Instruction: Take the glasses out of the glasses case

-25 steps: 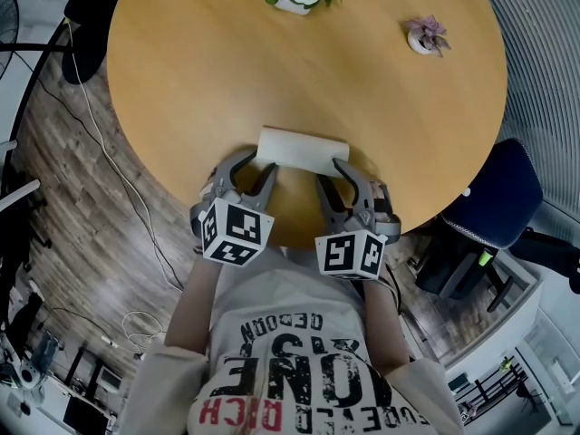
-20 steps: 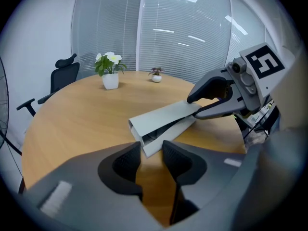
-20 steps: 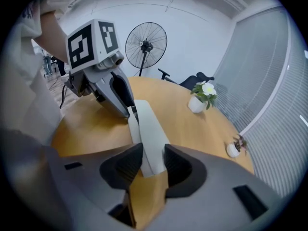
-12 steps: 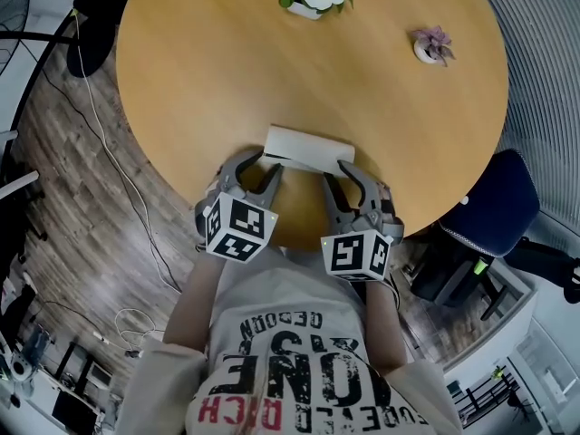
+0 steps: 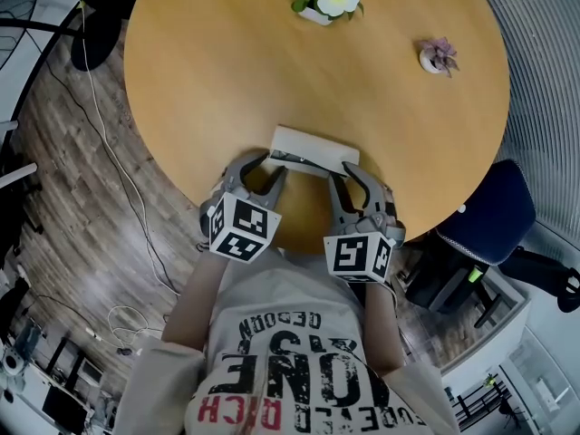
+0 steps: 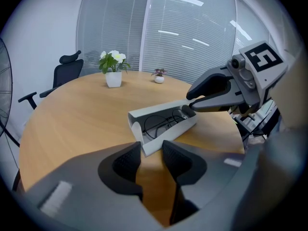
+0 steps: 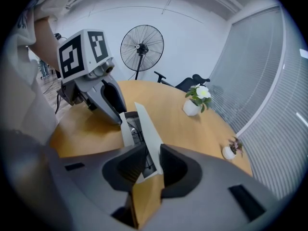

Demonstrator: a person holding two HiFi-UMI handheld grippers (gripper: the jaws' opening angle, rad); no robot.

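Bracing the open glasses case (image 5: 308, 143) at the near edge of the table (image 5: 227, 80), with the glasses (image 6: 161, 124) lying inside, not yet lifted. Holding the left gripper (image 6: 151, 146) with jaws apart, the case's left corner just at the fingertips. Having just been closing the right gripper (image 7: 153, 150) over the case's right end, lid (image 7: 147, 124) and wall filling the gap, pads seemingly pressing. Judging the step as steadying the case. Next, likely calling for reaching into the case with the free left jaws and pinching the thin frame gently.
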